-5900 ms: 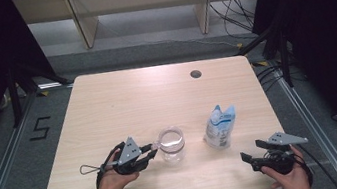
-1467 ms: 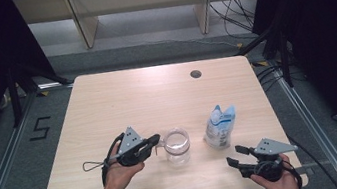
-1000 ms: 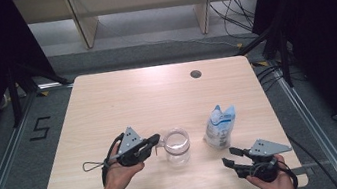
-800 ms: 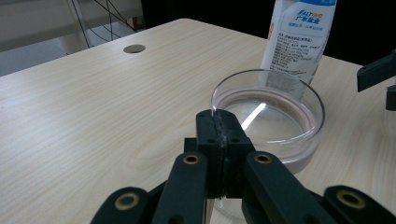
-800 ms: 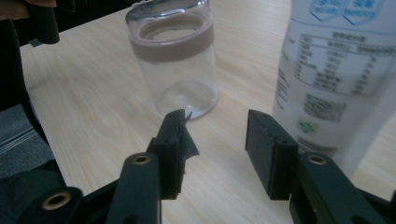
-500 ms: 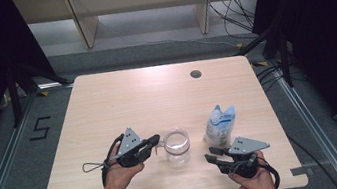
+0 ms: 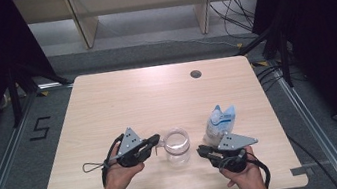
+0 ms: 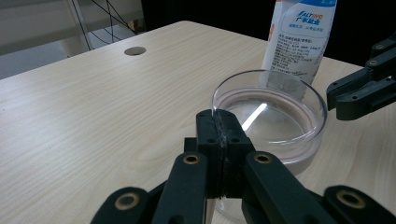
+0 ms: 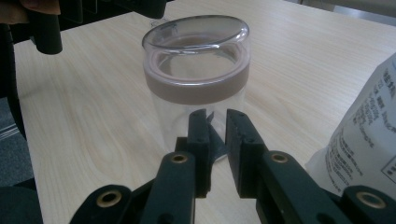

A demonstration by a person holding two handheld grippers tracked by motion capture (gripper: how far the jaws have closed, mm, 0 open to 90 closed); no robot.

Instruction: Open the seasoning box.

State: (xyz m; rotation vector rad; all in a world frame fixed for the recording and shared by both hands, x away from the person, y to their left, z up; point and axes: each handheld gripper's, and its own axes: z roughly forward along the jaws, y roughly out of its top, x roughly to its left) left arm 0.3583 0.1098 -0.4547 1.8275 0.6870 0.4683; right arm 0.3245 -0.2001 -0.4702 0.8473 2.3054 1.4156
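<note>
Left gripper [image 8: 223, 122] clenched at empty jar's [image 7: 177, 146] lid [image 9: 196, 35]; right gripper [image 9: 217, 122] slightly parted.

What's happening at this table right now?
A person works a clear glass jar with two handheld grippers. The left gripper, jaws together, sits at the rim of the jar's clear lid. The right gripper, jaws slightly apart, points at the jar's body. A white salt bag stands beside it.

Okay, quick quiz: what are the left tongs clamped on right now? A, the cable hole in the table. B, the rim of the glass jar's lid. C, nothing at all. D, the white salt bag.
B: in the left gripper view the left tongs are pressed shut on the near rim of the clear lid of the glass jar, while the salt bag stands behind, untouched.
</note>
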